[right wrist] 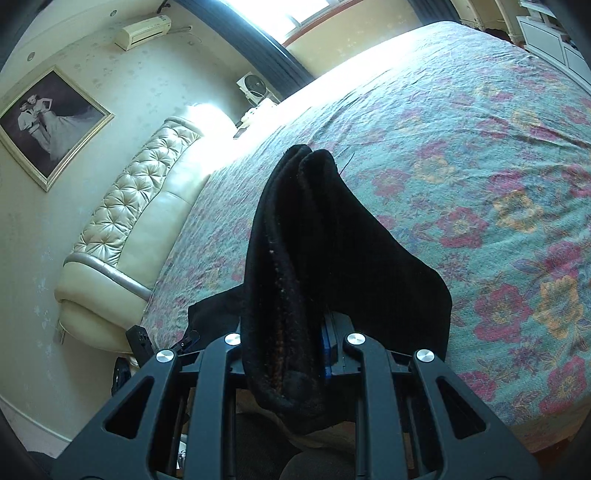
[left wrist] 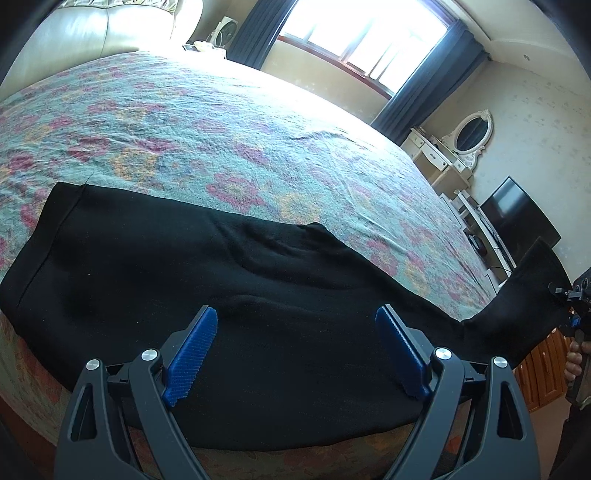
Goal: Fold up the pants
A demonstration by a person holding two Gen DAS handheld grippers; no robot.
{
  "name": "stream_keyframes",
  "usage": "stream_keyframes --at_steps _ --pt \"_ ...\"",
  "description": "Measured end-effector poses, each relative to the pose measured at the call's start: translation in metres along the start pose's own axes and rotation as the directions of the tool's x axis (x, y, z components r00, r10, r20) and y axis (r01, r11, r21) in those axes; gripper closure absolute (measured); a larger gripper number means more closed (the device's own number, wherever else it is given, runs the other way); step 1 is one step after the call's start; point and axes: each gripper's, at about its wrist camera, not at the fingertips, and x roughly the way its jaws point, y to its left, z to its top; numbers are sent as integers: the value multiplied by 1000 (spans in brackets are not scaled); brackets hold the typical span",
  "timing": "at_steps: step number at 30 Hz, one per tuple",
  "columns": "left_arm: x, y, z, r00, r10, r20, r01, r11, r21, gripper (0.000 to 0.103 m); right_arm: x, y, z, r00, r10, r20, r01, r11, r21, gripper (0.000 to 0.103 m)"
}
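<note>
Black pants [left wrist: 207, 280] lie along the near edge of the bed, folded lengthwise, with the waist end at the left. My left gripper [left wrist: 295, 354] hovers open above their middle, blue pads wide apart and nothing between them. At the far right the leg end [left wrist: 524, 317] is lifted off the bed, held by my right gripper [left wrist: 570, 295]. In the right wrist view that gripper [right wrist: 291, 332] is shut on the bunched black leg hems [right wrist: 306, 229], which stand up between its fingers and hide the pads.
The bed carries a teal floral bedspread [left wrist: 229, 140]. A cream tufted headboard [right wrist: 122, 221] stands at the left end. A window with dark curtains [left wrist: 369, 33], a white dressing table [left wrist: 443, 155] and a television [left wrist: 517, 214] stand beyond the bed. A hand [left wrist: 574, 362] grips the right tool.
</note>
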Motion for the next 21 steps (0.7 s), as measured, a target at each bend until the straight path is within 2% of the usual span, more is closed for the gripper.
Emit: stream_keyframes --at_steps 10,15,21 --pt "-11 1 8 999 -32 14 32 999 -39 17 85 58 -27 995 -1 -96 -5 998 -67 83" --pt "-13 4 9 999 -38 13 39 998 -56 16 135 70 -47 984 -66 -168 51 994 -96 83" --pt "-11 7 10 999 -47 3 47 996 -81 17 194 81 -81 952 -179 -246 137 974 -180 83"
